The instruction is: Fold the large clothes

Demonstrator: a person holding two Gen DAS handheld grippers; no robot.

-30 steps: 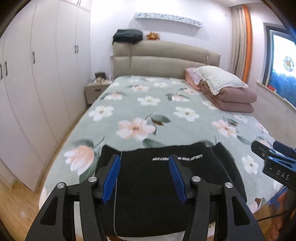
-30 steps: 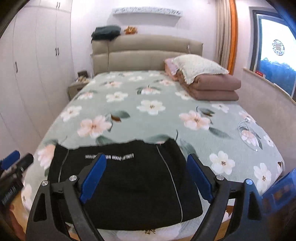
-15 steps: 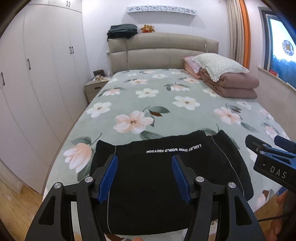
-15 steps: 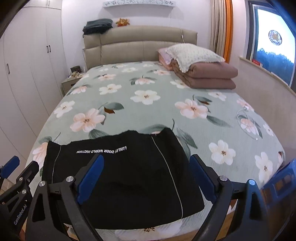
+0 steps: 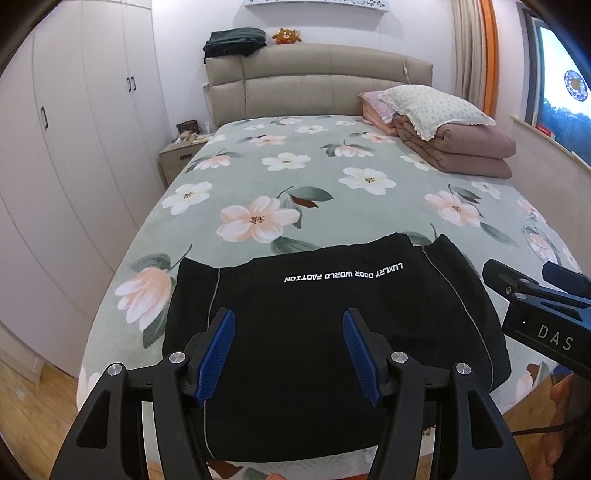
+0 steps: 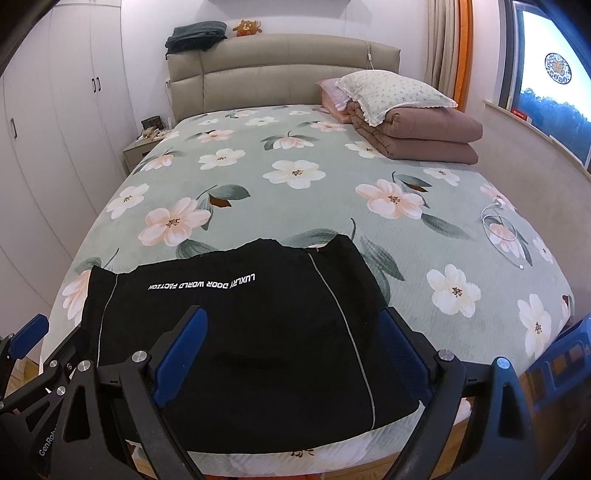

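Hovering level above folded black garment (image 5: 332,332), both grippers agape.

We saw a black garment (image 5: 332,317) with white lettering and thin pale piping, folded flat, lower centre of frame, at the bed's near edge.

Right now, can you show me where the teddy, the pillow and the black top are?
teddy (image 5: 286,36), left wrist view, on its body.
pillow (image 6: 391,90), right wrist view, middle of its top face.
black top (image 5: 332,302), left wrist view, below the white lettering.
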